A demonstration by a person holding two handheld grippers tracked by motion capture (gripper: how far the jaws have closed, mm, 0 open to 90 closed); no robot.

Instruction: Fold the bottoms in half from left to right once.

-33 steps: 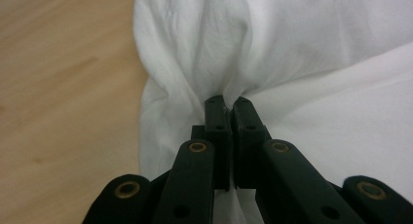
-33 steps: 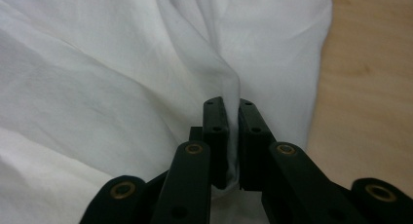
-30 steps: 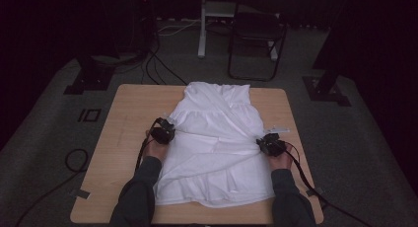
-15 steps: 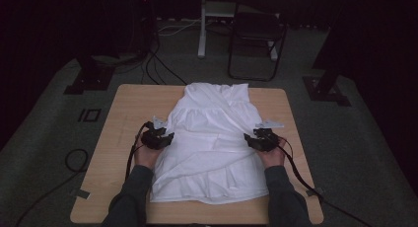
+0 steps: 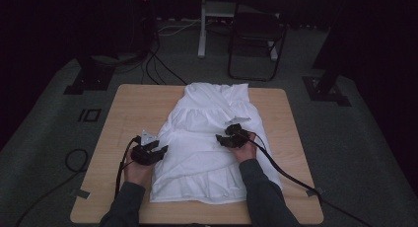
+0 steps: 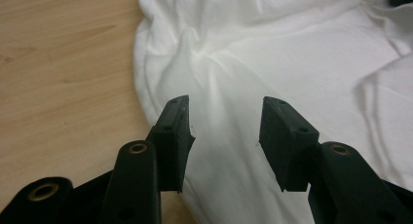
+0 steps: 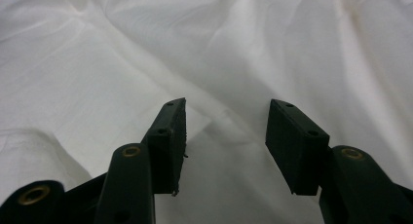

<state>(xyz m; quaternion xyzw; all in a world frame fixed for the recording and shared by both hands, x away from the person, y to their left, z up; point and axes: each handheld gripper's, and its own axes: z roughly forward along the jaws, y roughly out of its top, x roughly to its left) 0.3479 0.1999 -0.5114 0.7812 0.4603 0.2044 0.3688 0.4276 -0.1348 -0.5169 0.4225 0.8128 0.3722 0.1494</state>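
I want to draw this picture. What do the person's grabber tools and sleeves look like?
Each gripper, the left gripper and the right gripper, is black with two flat, blocky jaws, with brass-coloured rings at the joints. A grey three-cornered plate sits on the left one. A black cable trails from the right one. The sleeves are dark grey.

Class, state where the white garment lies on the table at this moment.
In the high view the white garment lies flat along the middle of the wooden table, between the left gripper at its left edge and the right gripper over its right half.
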